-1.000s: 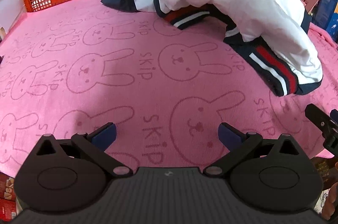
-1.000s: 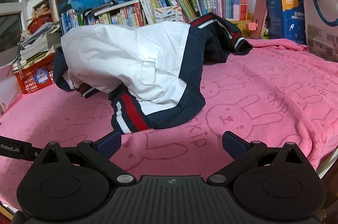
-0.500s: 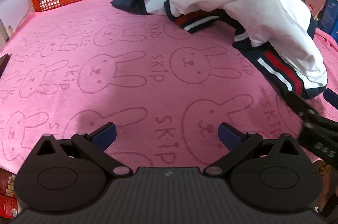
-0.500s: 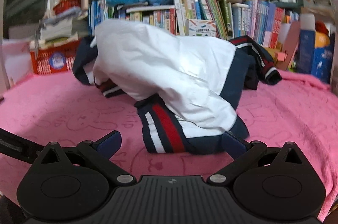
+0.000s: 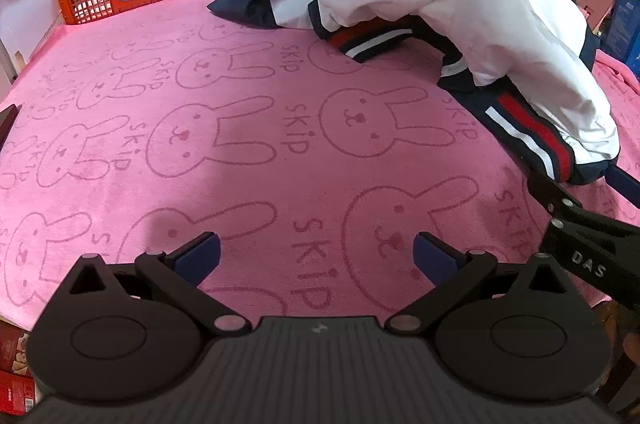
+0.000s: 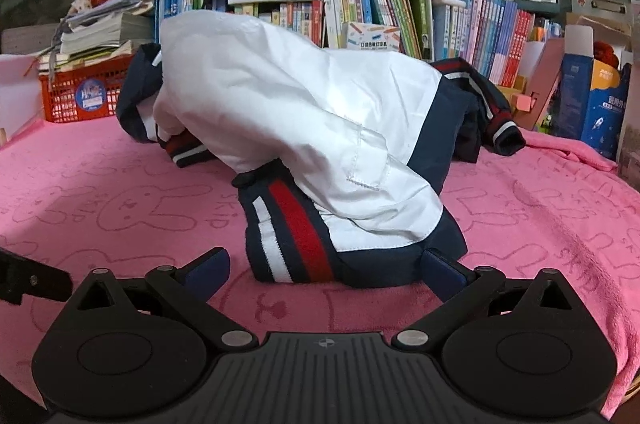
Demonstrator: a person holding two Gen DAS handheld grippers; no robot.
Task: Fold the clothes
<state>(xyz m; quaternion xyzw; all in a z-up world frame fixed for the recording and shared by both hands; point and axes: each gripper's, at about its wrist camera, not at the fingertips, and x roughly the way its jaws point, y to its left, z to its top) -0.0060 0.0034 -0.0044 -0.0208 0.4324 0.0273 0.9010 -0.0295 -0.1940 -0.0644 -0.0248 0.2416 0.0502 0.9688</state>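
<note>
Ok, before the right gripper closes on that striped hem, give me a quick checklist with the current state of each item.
1. Right gripper open: ok, jaws spread wide.
2. Striped hem of the jacket lined up between the jaws: ok, it sits just ahead of them on the pink towel.
3. Hem actually inside the jaws: cannot tell; the right pad looks at the navy edge, the left one is clear.
4. Left gripper free: ok, open over bare towel, holding nothing.
5. Grippers clear of each other: ok, apart in the left wrist view.
6. Jacket laid flat: not ok, bunched in a heap.
</note>
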